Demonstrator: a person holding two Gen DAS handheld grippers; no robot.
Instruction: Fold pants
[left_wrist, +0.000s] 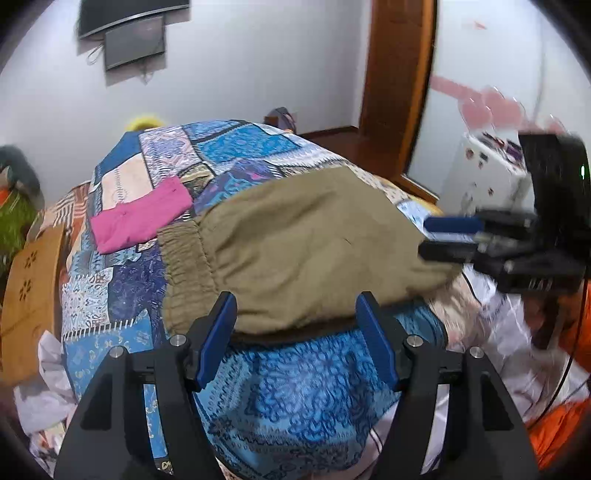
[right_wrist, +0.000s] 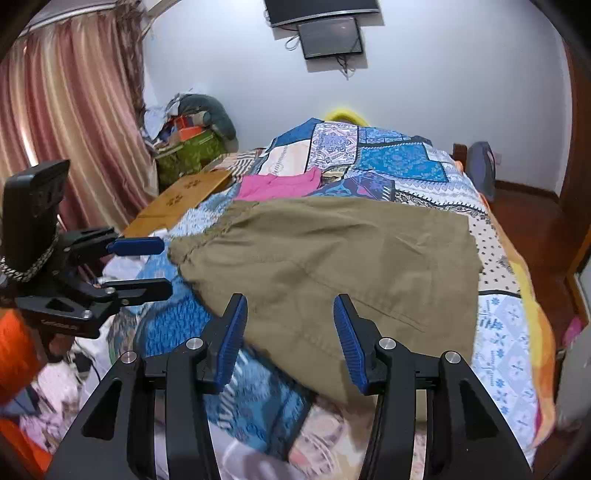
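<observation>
While folded olive-khaki cotton pants (left_wrist: 306, 243) are lying flat on blue patchwork bedspread (left_wrist: 288, 398), both tools are hovering above near edge. Left gripper (left_wrist: 295, 321) is standing with jaws apart, blue pads clear of cloth, nothing between them. Right gripper (right_wrist: 290, 325) is showing jaws parted too, gripping nothing, pants fabric lying below gap. Elastic waistband (left_wrist: 184, 258) is pointing toward folded pink garment (left_wrist: 142, 216), lying just beyond on bedspread. Wooden board (right_wrist: 181, 201) is resting at bed's side.
</observation>
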